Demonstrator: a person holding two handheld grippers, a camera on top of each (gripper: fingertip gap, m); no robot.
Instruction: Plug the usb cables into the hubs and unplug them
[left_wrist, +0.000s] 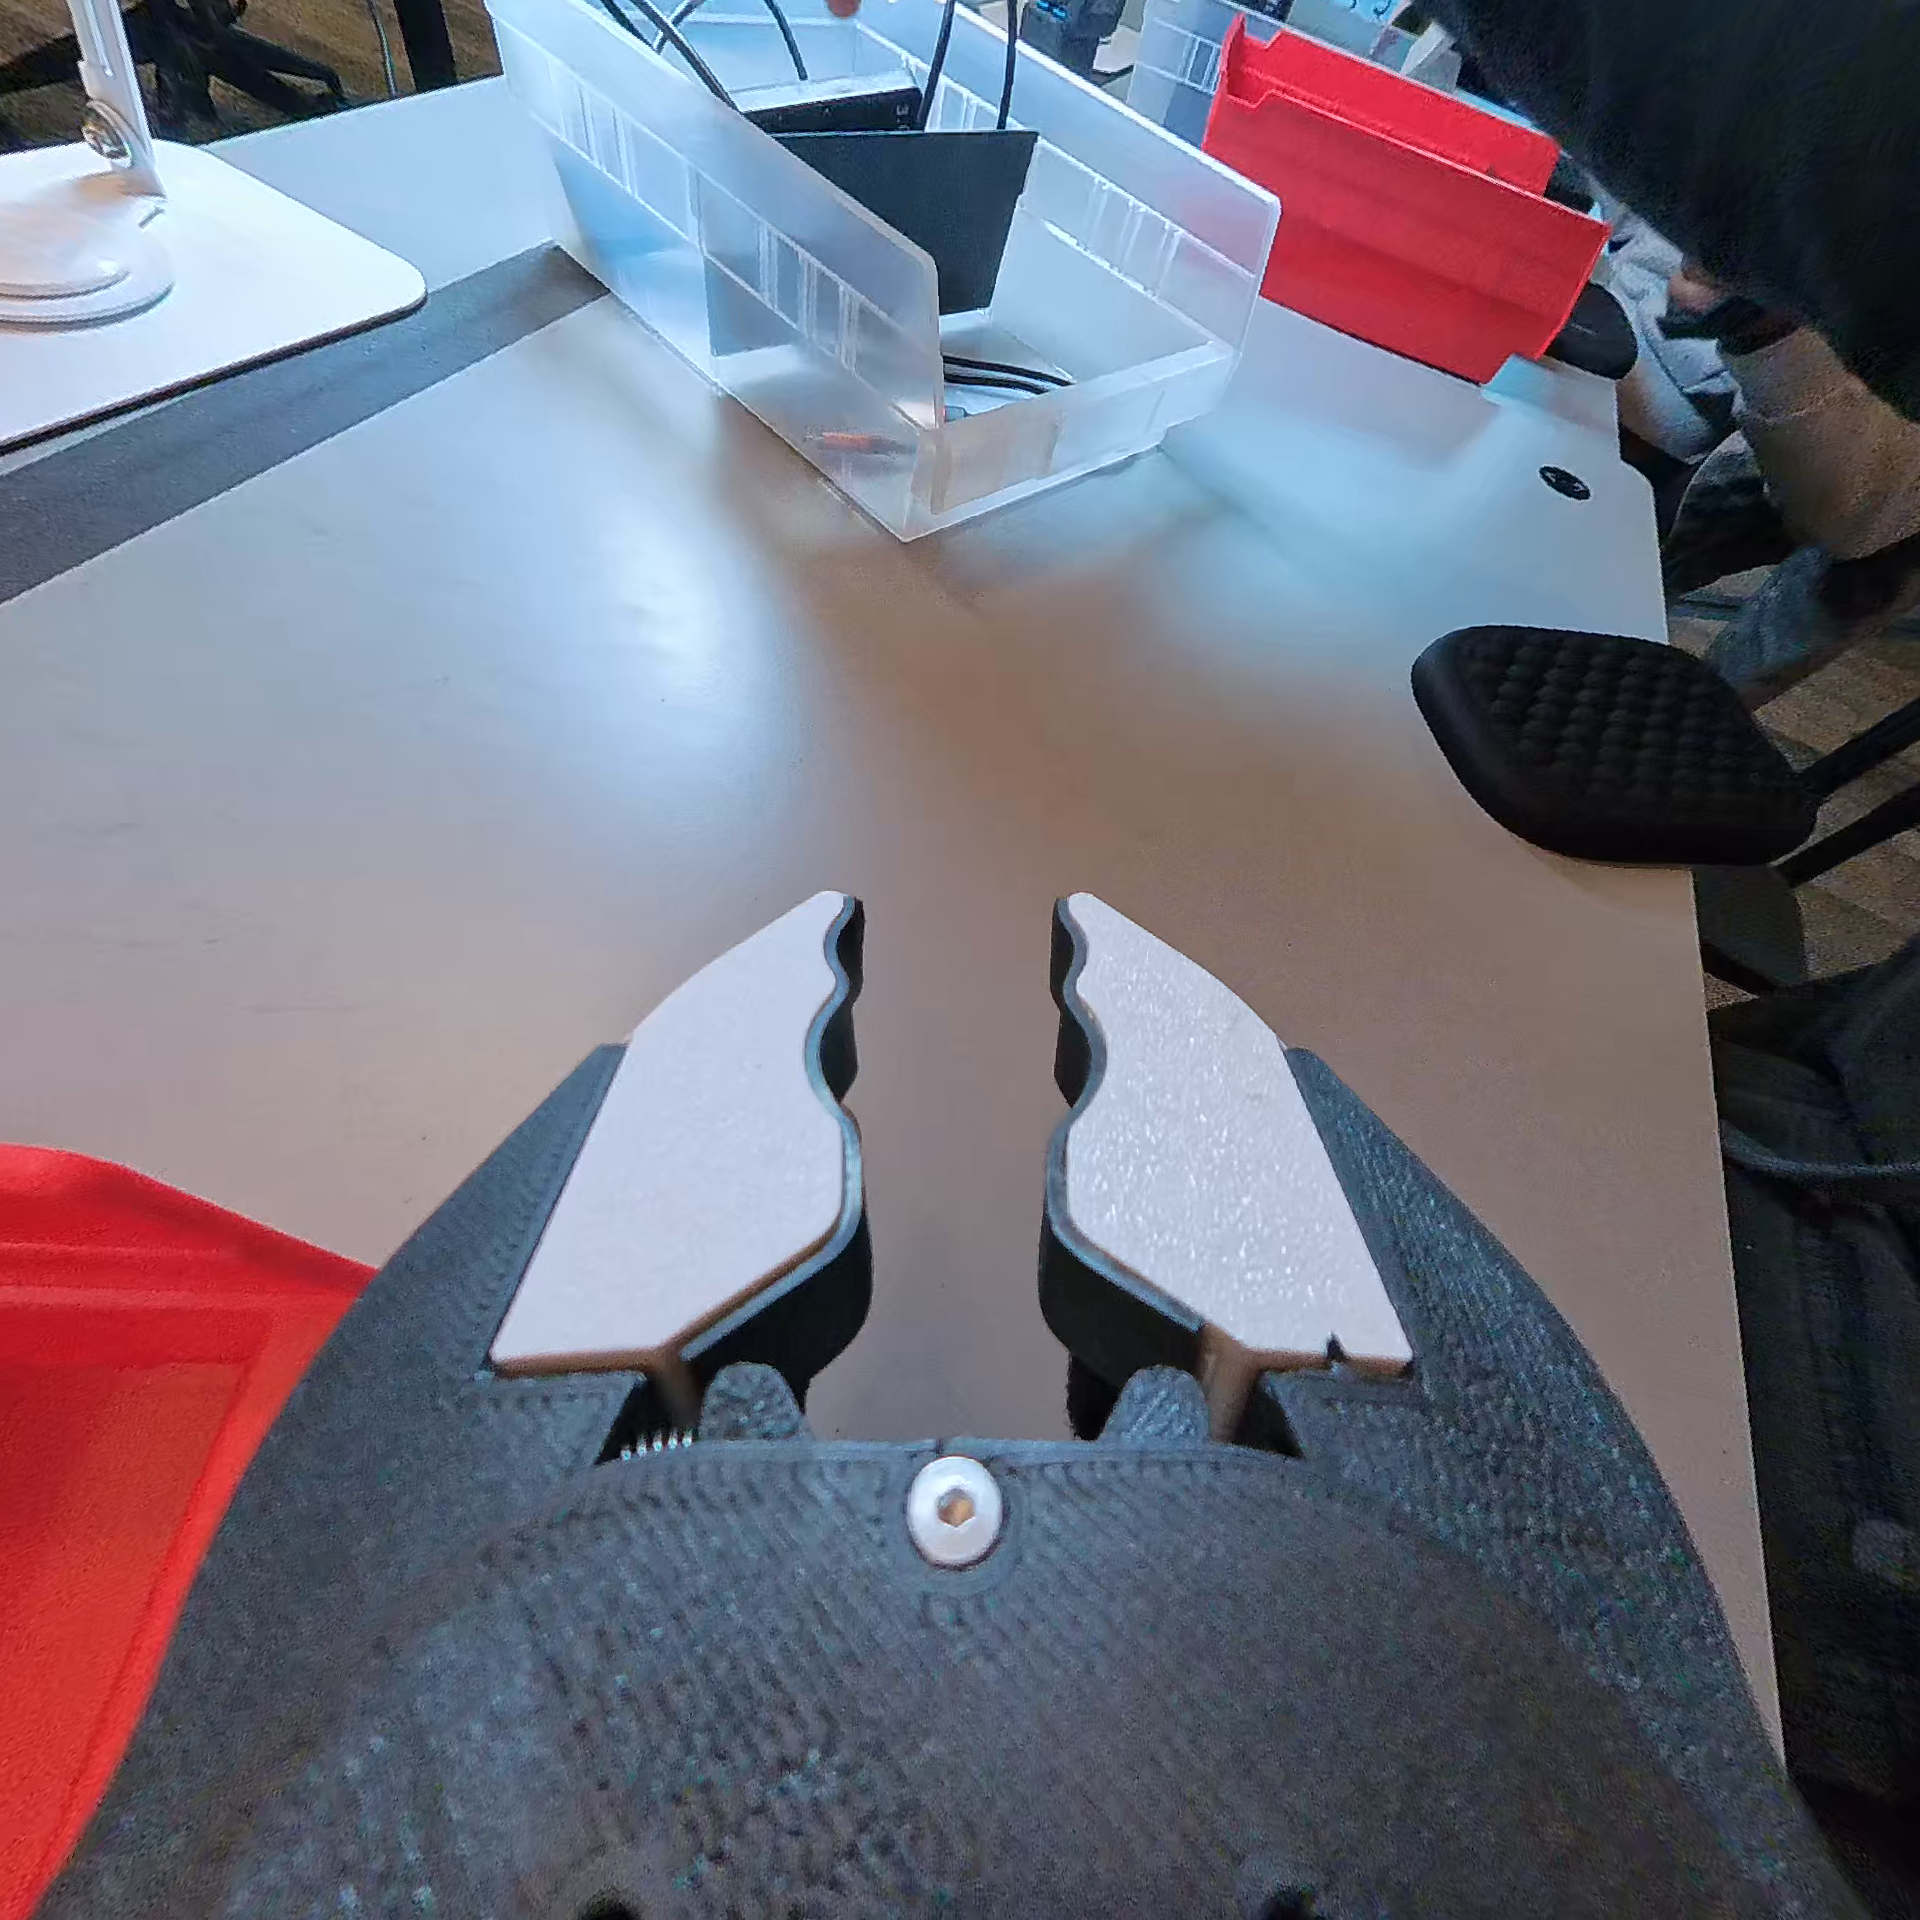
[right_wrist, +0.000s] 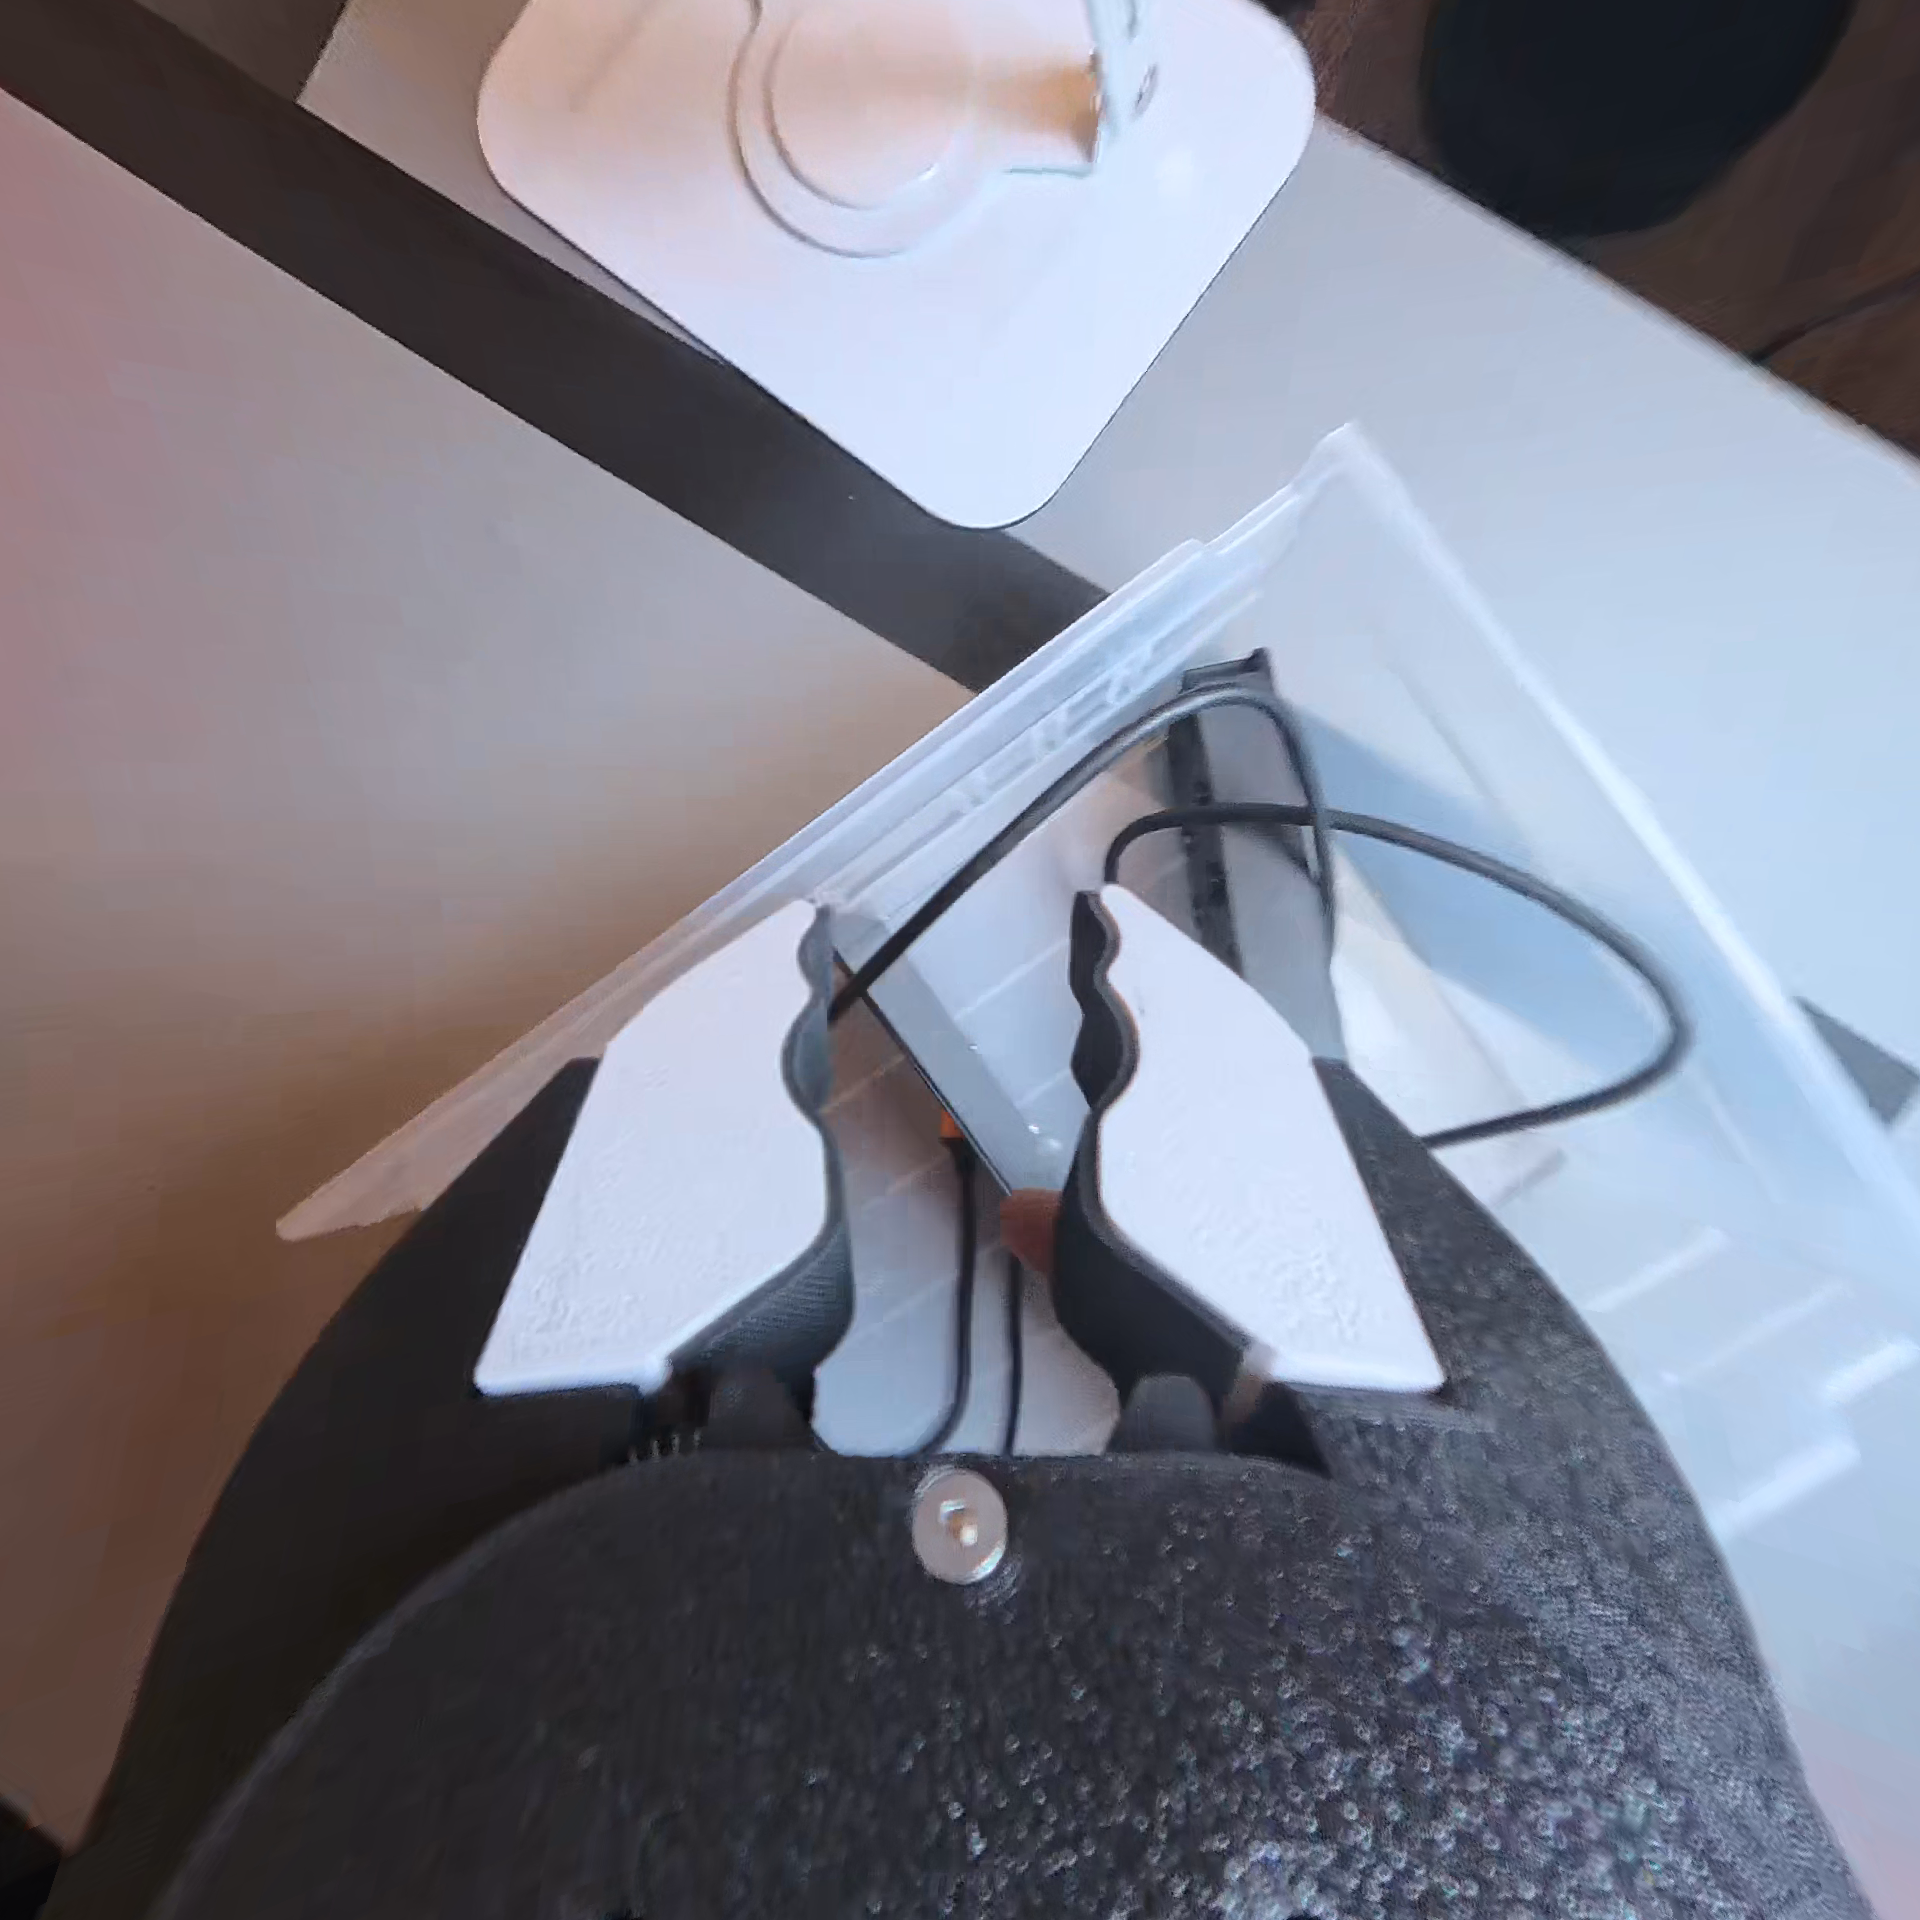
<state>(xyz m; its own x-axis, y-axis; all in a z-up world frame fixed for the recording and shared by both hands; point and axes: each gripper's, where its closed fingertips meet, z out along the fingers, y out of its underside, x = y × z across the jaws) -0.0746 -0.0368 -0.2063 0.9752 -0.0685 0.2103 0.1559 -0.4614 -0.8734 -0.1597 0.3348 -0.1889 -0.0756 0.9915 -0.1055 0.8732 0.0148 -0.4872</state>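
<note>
A clear plastic bin (left_wrist: 1091, 249) stands on the table at the far centre in the left wrist view. It holds a black hub (left_wrist: 831, 104), a dark panel and black cables (left_wrist: 1003, 372). My left gripper (left_wrist: 958, 914) is open and empty above bare table, well short of the bin. In the right wrist view my right gripper (right_wrist: 951, 909) is open and empty, hovering over the bin (right_wrist: 1621, 831). A grey slab-like hub (right_wrist: 966, 1060) with an orange-tipped plug (right_wrist: 948, 1127) beside it lies between the fingers, below them. A black cable (right_wrist: 1558, 935) loops to the right. A dark slim hub (right_wrist: 1210, 790) lies farther in.
A white monitor stand base (left_wrist: 208, 281) sits at the far left, also shown in the right wrist view (right_wrist: 883, 260). A red bin (left_wrist: 1392, 239) stands right of the clear bin. A red object (left_wrist: 114, 1455) is at my near left. A black chair armrest (left_wrist: 1600, 738) is past the table's right edge. The tips of one gripper are about 40 cm away from the tips of the other.
</note>
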